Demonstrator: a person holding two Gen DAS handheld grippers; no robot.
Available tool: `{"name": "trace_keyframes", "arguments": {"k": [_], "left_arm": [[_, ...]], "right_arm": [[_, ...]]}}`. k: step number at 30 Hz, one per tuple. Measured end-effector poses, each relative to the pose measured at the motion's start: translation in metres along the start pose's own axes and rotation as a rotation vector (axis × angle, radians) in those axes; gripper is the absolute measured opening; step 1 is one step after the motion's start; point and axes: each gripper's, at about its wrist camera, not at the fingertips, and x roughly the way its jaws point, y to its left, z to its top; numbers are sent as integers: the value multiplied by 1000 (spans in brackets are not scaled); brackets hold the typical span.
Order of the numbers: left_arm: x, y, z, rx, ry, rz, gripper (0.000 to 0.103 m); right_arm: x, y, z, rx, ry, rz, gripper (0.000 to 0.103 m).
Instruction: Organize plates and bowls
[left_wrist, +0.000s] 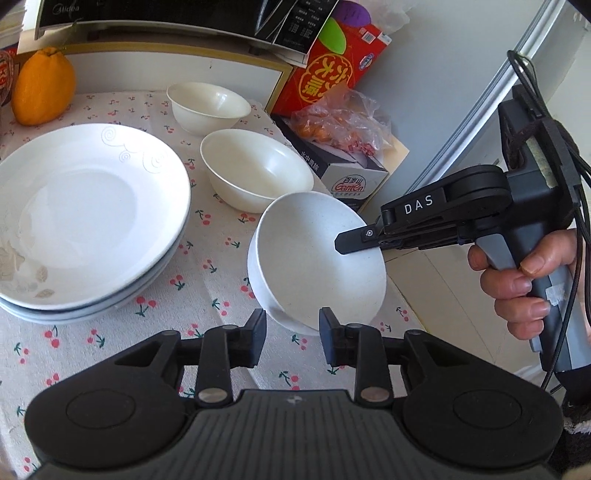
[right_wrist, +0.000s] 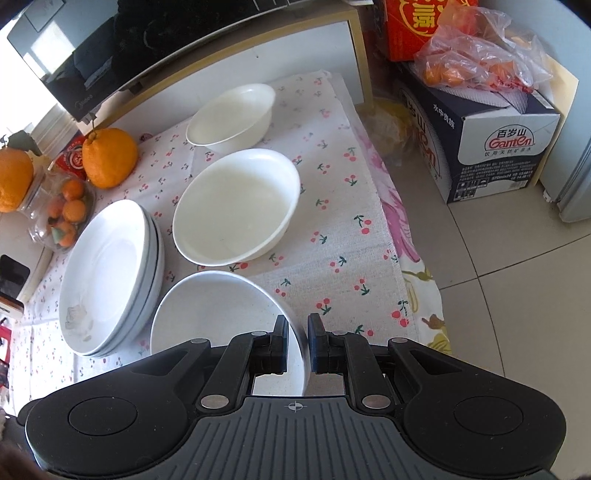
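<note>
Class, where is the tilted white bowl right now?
In the left wrist view the tilted white bowl sits right of the plate stack, just before the larger cream bowl, its rim pinched by the right hand-held gripper.

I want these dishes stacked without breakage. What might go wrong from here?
1. The right gripper pinches only the rim of the tilted white bowl; it may slip or swing.
2. The left gripper is open around the bowl's base, giving no support.
3. The bowl hangs close to the cream bowl and the plate stack; a drop may chip them.
</note>
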Motion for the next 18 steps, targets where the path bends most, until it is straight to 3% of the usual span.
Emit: {"name": "trace_keyframes", "arguments": {"k": [1,5,10,18], "left_arm": [[-1,-1,1,8,-3,4,31],[-6,-2,3,25,-17,16,58],[-11,-3,8,54,-21,40,70],[-18,-6,32,100,-97,98,97]], "right_arm": [[0,-1,1,13,4,9,17],[-1,-10,5,98,5,61,32],[-4,-23,13,220,-10,148,47],[-5,-31,23,332,-73,142,66]]}}
